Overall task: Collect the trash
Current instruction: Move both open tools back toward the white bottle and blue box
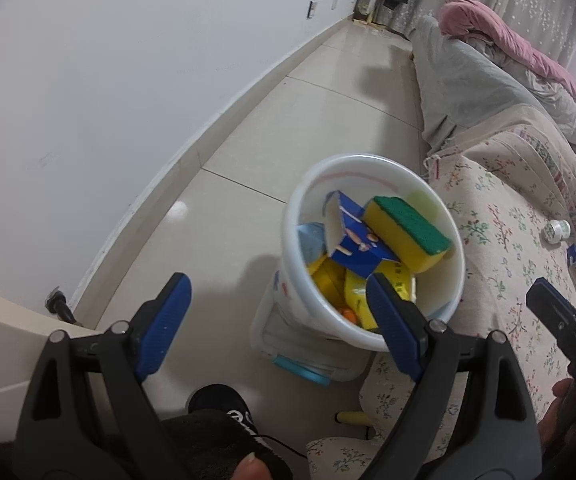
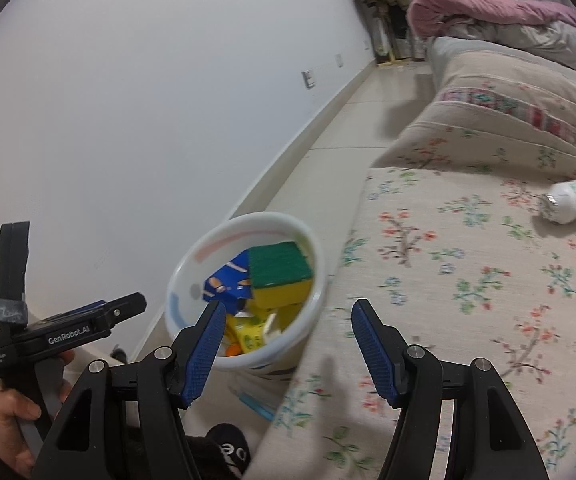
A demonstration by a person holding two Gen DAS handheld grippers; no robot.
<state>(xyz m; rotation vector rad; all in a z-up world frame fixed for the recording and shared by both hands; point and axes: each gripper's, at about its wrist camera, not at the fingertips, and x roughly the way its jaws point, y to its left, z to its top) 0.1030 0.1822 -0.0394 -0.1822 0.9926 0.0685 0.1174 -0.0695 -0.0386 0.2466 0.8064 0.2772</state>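
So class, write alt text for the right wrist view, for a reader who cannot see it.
The open right gripper points at a white trash bucket on the floor beside a floral-covered bed. The bucket holds a green-and-yellow sponge, a blue carton and yellow wrappers. A small white bottle lies on its side on the bed; the left gripper shows at lower left.

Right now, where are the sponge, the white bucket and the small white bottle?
sponge (image 1: 409, 227): left wrist view, on its green scouring face.
white bucket (image 2: 192, 256): right wrist view, on its bare inner wall.
small white bottle (image 2: 573, 199): right wrist view, on its side, lying on the floral cover.
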